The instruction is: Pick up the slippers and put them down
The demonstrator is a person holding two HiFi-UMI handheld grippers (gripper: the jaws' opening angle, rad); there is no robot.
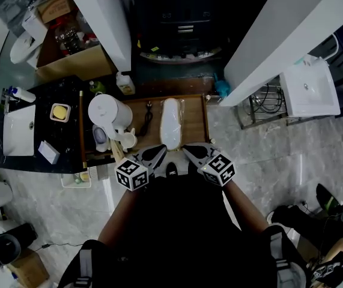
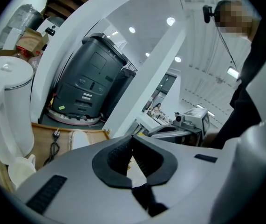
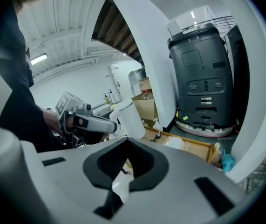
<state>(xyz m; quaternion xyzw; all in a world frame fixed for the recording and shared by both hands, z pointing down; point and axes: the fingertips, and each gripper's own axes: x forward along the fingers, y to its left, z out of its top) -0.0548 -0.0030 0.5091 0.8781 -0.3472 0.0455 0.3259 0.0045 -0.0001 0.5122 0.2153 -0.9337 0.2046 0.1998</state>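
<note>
Wooden tray (image 1: 196, 119): pale slipper (image 1: 170, 123) lies mid-tray, kettle (image 1: 108, 114) just beside. We hold left gripper (image 1: 158, 151) and right gripper (image 1: 189, 150) near it, both closed, empty. Risk: a careless reach knocks the kettle.

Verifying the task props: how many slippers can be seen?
1: a white slipper lies on the wooden tray, beside the kettle. A second could be hidden beneath it.
</note>
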